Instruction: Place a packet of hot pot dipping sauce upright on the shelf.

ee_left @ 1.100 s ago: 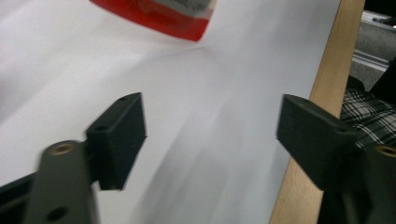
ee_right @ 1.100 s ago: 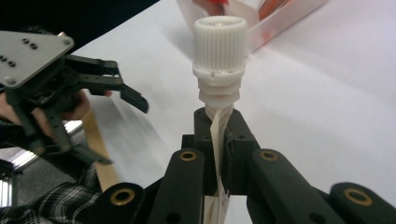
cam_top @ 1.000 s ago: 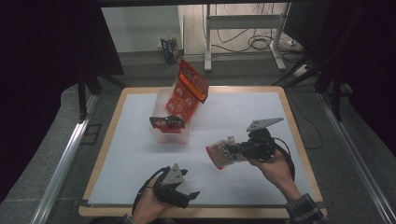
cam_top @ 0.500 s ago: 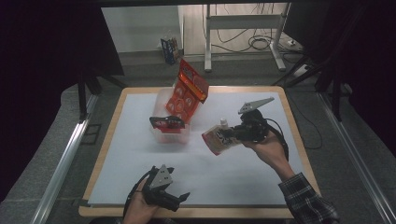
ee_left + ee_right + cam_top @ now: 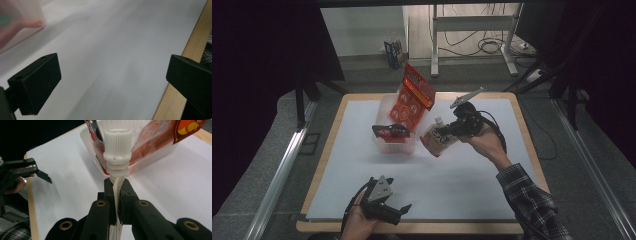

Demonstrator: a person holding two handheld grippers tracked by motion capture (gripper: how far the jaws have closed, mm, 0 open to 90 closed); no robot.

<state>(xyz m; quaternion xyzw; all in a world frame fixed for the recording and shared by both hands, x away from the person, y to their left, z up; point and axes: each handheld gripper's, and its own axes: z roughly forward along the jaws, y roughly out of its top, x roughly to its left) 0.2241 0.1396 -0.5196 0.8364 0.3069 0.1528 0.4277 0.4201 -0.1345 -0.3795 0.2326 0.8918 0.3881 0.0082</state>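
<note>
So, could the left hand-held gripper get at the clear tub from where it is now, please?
Probably yes: the left hand-held gripper is open and holds nothing, and bare white mat lies between it and the clear tub.

Black grippers (image 5: 388, 212), plaid sleeve (image 5: 532, 205)

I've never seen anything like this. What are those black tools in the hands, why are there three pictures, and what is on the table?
A person holds a hand-worked gripper in each hand; there is no robot arm. The high view looks down from above the table. The other two pictures come from small cameras riding on each gripper, looking along its black jaws. On the white surface stands a clear plastic bin with an orange snack bag and a dark packet in it. The right gripper is shut on a spouted drink pouch, pinching it just below its white cap, beside the bin. The left gripper is open, with nothing between its jaws, near the table's front edge.
</note>
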